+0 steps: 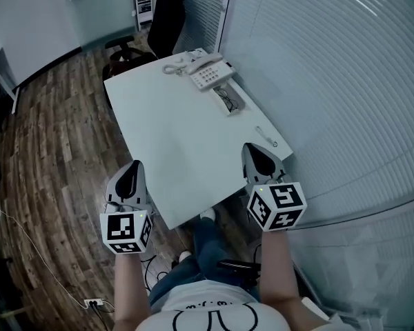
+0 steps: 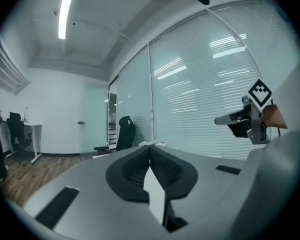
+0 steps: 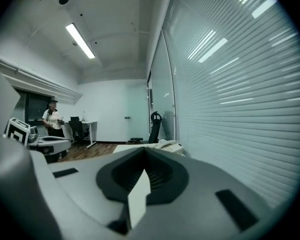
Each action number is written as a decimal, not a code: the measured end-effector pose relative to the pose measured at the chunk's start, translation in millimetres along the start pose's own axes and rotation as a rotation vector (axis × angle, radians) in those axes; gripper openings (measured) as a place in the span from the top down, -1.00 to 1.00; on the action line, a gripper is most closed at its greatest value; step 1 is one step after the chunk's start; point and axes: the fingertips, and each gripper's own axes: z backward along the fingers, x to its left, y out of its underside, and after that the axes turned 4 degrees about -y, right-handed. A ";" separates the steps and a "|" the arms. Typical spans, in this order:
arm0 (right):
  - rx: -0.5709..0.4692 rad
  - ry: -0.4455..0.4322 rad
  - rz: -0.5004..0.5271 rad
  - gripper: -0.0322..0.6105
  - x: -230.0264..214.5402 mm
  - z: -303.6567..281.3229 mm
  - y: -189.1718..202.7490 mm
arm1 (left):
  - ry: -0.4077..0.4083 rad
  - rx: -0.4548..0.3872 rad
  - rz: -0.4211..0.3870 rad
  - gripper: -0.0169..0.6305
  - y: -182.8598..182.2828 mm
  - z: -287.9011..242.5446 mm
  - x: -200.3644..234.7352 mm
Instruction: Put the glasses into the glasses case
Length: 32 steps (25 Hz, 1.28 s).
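On the white table (image 1: 172, 143) an open grey glasses case (image 1: 230, 102) lies near the right edge, with dark-framed glasses (image 1: 227, 101) inside it. Both grippers hang at the table's near end, well short of the case. My left gripper (image 1: 129, 178) is off the near left corner, jaws together and empty. My right gripper (image 1: 257, 158) is over the near right corner, also shut and holding nothing. In the left gripper view the pads (image 2: 150, 149) meet, and the right gripper (image 2: 235, 119) shows at the right. In the right gripper view the pads (image 3: 144, 151) meet as well.
A white desk phone (image 1: 208, 71) sits at the table's far end, beyond the case. A small pale object (image 1: 265, 138) lies near the right edge. A black office chair (image 1: 162, 19) stands behind the table. Glass walls with blinds (image 1: 331, 81) run along the right. A person (image 3: 52, 116) stands far off.
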 end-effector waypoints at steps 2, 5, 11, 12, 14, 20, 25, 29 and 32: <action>-0.019 -0.004 0.011 0.87 14.7 22.8 -2.4 | 0.006 -0.018 0.004 0.90 -6.5 16.8 -2.9; -0.052 -0.007 0.023 0.87 26.2 53.5 -9.4 | 0.019 -0.052 0.005 0.90 -20.5 35.4 -11.5; -0.103 -0.035 0.052 0.87 38.2 95.3 -23.9 | 0.029 -0.104 -0.031 0.90 -47.9 63.5 -32.4; -0.111 -0.037 0.061 0.87 38.8 100.9 -27.6 | 0.027 -0.114 -0.033 0.90 -53.4 66.5 -35.9; -0.127 -0.040 0.083 0.87 38.8 114.1 -33.7 | 0.026 -0.132 -0.034 0.90 -62.6 72.7 -45.2; -0.165 -0.048 0.116 0.88 32.0 165.0 -39.1 | 0.036 -0.164 -0.048 0.90 -78.0 95.7 -86.8; -0.185 -0.041 0.138 0.88 29.7 200.5 -39.5 | 0.055 -0.171 -0.080 0.90 -84.4 119.6 -118.0; -0.204 -0.034 0.131 0.88 29.7 218.5 -38.8 | 0.072 -0.181 -0.094 0.90 -88.5 130.9 -129.4; -0.222 -0.030 0.130 0.88 29.7 227.1 -38.9 | 0.077 -0.197 -0.108 0.90 -92.5 138.4 -133.8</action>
